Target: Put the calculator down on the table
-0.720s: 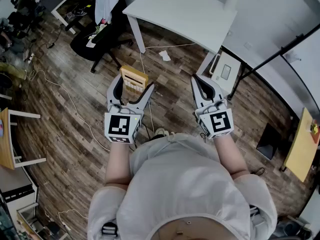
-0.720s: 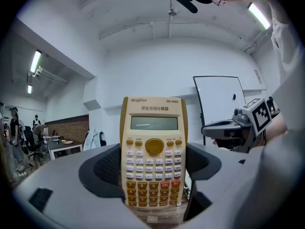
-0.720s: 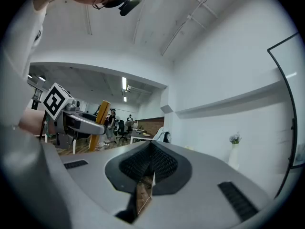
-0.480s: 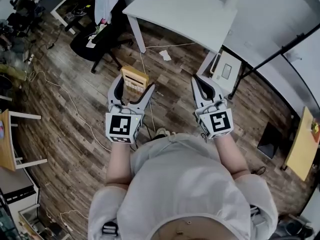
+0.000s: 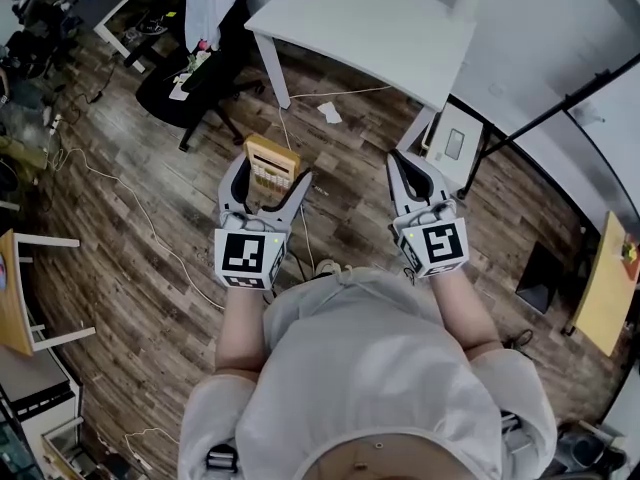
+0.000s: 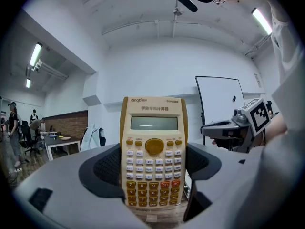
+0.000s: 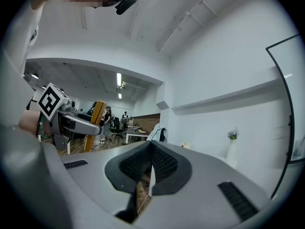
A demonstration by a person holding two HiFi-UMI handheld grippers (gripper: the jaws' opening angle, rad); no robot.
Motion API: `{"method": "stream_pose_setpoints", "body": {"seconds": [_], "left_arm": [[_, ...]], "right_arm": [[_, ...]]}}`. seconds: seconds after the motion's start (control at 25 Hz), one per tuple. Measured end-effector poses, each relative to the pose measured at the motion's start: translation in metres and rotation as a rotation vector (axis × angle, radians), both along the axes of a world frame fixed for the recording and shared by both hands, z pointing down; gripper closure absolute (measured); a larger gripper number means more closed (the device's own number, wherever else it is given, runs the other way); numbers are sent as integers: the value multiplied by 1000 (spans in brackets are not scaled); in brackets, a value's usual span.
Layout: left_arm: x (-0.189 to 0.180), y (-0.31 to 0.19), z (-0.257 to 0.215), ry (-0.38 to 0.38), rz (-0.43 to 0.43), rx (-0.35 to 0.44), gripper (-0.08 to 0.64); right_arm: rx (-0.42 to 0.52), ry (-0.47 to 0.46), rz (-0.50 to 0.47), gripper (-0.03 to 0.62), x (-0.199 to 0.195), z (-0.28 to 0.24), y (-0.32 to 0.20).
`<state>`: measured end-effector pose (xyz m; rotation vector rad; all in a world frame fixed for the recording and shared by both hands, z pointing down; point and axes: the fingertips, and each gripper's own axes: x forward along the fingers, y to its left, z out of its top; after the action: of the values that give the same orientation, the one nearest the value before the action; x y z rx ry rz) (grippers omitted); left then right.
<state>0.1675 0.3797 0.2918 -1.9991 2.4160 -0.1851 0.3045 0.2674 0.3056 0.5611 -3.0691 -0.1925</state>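
Observation:
A tan calculator (image 5: 268,158) with a grey screen and rows of white and orange keys stands upright between the jaws of my left gripper (image 5: 272,171), which is shut on its lower half. The left gripper view shows the calculator (image 6: 153,128) face-on, with the dark pads (image 6: 107,168) pressed against both of its sides. It hangs above the wooden floor, short of the white table (image 5: 385,33) ahead. My right gripper (image 5: 405,165) is held level beside the left one. Its jaws meet at the tips with nothing between them, as the right gripper (image 7: 150,156) shows in its own view.
A black office chair (image 5: 195,73) draped with clothing stands to the left of the table. Cables (image 5: 110,173) trail over the wooden floor. A white box (image 5: 452,143) leans by the table leg, next to a black stand (image 5: 545,113). Wooden furniture sits at both side edges.

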Motion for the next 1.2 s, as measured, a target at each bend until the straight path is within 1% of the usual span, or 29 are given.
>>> {"method": "stream_pose_setpoints", "body": {"seconds": [0.16,0.32,0.56,0.68,0.8,0.92,1.04,1.2], "left_arm": [[-29,0,8,18,16,-1,163],[-56,-1,16,24,32,-17,163],[-92,-15,30,49,15,-46,163],[-113,-29,35,43,9,-51,163],[-136,-49,40,18,5,-54,163],[-162,-78,45,22,-7,-66,163],[-191,-115,47,41,-2,-85,163],[-236,-177,43,51,3,-87,163]], "right_arm": [[-15,7,21,588,-28,6,-2],[-22,23,20,588,-60,13,-2],[-41,30,23,588,-97,21,-21],[-45,35,11,588,-120,28,-37],[-34,39,-7,588,-146,36,-60],[-48,39,-17,588,-174,43,-93],[-58,40,-8,588,-204,42,-135],[-39,49,-7,588,-248,36,-196]]}}
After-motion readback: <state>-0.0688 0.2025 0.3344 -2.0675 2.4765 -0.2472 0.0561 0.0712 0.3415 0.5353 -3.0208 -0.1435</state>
